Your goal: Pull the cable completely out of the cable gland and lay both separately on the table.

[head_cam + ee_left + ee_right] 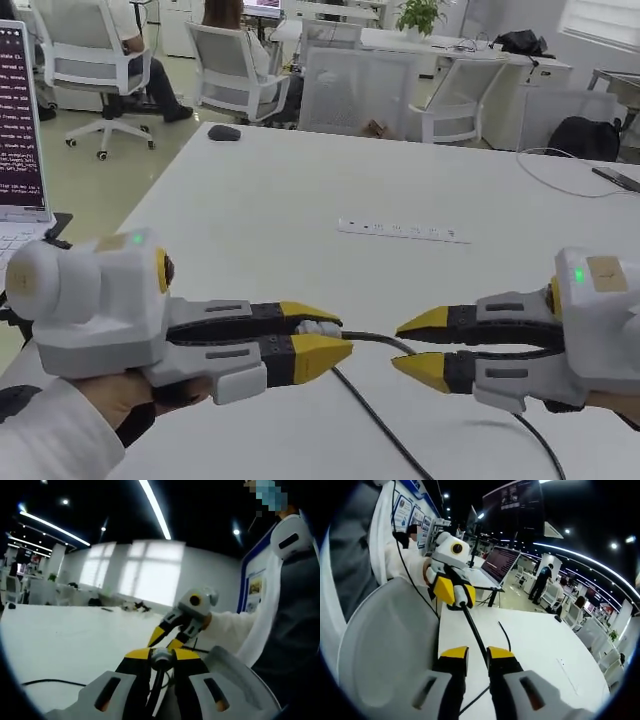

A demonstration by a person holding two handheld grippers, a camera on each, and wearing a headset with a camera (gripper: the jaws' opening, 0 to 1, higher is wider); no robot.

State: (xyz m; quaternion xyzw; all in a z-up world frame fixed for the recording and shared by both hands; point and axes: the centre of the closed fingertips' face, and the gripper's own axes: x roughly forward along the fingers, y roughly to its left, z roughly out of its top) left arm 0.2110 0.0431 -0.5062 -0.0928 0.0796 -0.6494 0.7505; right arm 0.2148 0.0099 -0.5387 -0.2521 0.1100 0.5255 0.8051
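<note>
The white table carries a white power strip near its middle, a dark mouse (far-left edge), and a trailing black cable.

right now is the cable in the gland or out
in: the cable runs straight into the cable gland pinched in the left claw

Bright even light, soft faint shadows, fisheye edges warped (ceiling strips glaring)
</note>
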